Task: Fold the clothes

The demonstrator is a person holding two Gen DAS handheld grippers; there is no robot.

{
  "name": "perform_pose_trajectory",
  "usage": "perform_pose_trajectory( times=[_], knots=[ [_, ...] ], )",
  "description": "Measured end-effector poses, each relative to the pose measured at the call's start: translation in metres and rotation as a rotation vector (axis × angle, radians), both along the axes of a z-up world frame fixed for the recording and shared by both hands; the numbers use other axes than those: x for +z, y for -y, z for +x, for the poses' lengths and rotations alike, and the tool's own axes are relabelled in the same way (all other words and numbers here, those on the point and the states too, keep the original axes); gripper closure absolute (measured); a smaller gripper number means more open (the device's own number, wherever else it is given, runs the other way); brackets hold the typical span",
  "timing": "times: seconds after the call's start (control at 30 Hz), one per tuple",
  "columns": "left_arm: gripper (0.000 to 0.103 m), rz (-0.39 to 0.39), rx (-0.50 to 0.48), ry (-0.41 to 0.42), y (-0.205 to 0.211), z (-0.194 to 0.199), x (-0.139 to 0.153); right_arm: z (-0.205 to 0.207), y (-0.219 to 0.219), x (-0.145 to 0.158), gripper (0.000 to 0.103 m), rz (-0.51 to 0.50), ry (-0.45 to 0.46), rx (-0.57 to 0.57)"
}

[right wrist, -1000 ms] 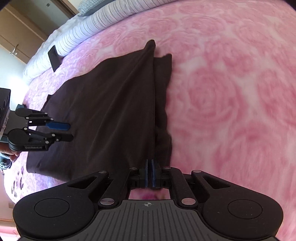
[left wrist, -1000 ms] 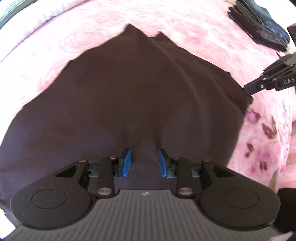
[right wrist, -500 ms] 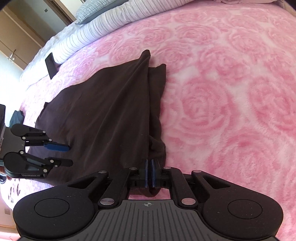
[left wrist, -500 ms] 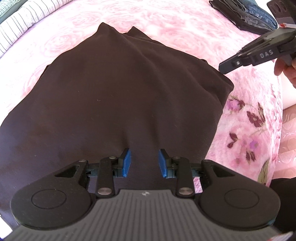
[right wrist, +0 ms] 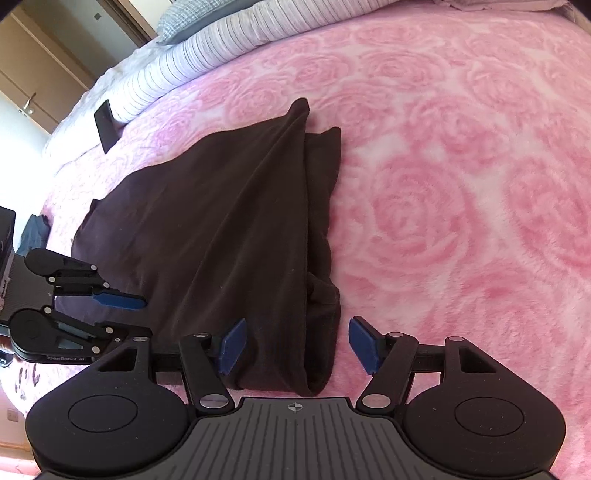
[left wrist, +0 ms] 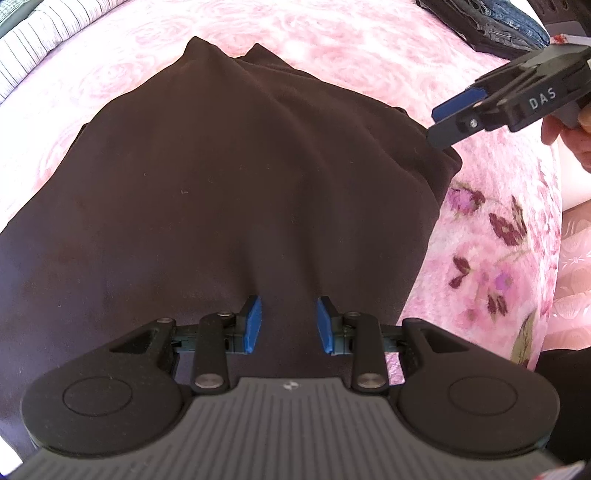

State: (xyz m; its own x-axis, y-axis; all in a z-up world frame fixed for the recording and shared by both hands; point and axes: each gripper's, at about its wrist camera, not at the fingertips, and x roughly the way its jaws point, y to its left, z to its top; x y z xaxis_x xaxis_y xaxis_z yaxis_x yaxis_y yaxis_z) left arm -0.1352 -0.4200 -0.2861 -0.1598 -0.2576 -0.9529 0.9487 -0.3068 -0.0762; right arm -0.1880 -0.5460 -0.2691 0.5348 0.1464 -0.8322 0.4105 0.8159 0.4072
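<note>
A dark brown garment (left wrist: 240, 184) lies folded lengthwise on the pink bed, with its folded edge running away from me in the right wrist view (right wrist: 221, 229). My left gripper (left wrist: 290, 325) hovers over the garment's near end. Its blue pads stand apart and press on nothing. The same gripper shows at the left of the right wrist view (right wrist: 144, 316), above the garment's edge. My right gripper (right wrist: 295, 345) is opening its jaws. The garment's near corner lies loose between the pads, touching neither. The left wrist view shows it at the upper right (left wrist: 436, 123), just off the garment's corner.
A pink rose-patterned blanket (right wrist: 461, 184) covers the bed. Striped pillows (right wrist: 221, 48) lie along the far side, with a flat black item (right wrist: 107, 125) beside them. Dark folded jeans (left wrist: 491, 22) sit past the right gripper. A hand (left wrist: 569, 136) holds that gripper.
The right gripper's jaws have swung apart and let go of the garment's corner, which now rests on the blanket. The left gripper has shifted slightly over the cloth, still open.
</note>
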Motion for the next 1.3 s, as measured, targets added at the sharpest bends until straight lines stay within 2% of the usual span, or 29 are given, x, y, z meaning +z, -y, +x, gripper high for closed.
perform_pose_trajectory(
  times=[0.1, 0.2, 0.33, 0.43, 0.6, 0.67, 0.7, 0.73, 0.77, 0.8, 0.83, 0.97, 1.07, 1.3],
  knots=[
    [0.075, 0.006, 0.001, 0.003, 0.000, 0.001, -0.002, 0.006, 0.004, -0.010, 0.040, 0.052, -0.003, 0.001],
    [0.075, 0.011, -0.001, 0.006, 0.001, 0.001, -0.004, 0.008, 0.010, -0.012, 0.100, 0.095, 0.004, -0.003],
    [0.075, 0.006, 0.002, 0.004, 0.000, 0.001, -0.003, -0.002, 0.022, 0.004, 0.100, 0.056, 0.027, -0.035],
    [0.075, 0.013, 0.007, 0.011, -0.001, 0.001, -0.006, -0.007, 0.025, -0.005, 0.100, 0.093, -0.013, -0.051],
    [0.074, 0.023, 0.040, 0.055, -0.020, 0.012, 0.003, -0.003, 0.025, -0.017, 0.099, 0.075, -0.087, -0.059],
    [0.074, 0.035, 0.076, 0.087, -0.033, 0.023, 0.006, -0.001, 0.024, -0.014, 0.095, 0.045, -0.109, -0.061],
    [0.074, 0.044, 0.098, 0.107, -0.041, 0.031, 0.008, 0.000, 0.021, -0.009, 0.083, 0.000, -0.116, -0.054],
    [0.074, 0.054, 0.119, 0.129, -0.050, 0.040, 0.009, 0.001, 0.016, -0.004, 0.063, -0.058, -0.121, -0.043],
    [0.074, 0.063, 0.141, 0.153, -0.059, 0.049, 0.011, 0.001, 0.012, 0.002, 0.055, -0.112, -0.117, -0.035],
    [0.074, 0.073, 0.159, 0.178, -0.069, 0.058, 0.011, 0.002, 0.007, 0.009, 0.042, -0.163, -0.108, -0.029],
    [0.073, 0.084, 0.176, 0.204, -0.079, 0.067, 0.011, 0.003, 0.003, 0.015, 0.038, -0.200, -0.095, -0.016],
    [0.073, 0.119, 0.220, 0.301, -0.122, 0.100, 0.010, 0.014, -0.029, 0.032, 0.038, -0.286, -0.013, 0.140],
    [0.072, 0.119, 0.212, 0.329, -0.151, 0.113, 0.009, 0.024, -0.064, 0.031, 0.038, -0.333, -0.012, 0.266],
    [0.070, 0.049, 0.215, 0.303, -0.209, 0.137, 0.021, 0.049, -0.149, 0.031, 0.038, -0.326, -0.017, 0.322]
  ],
)
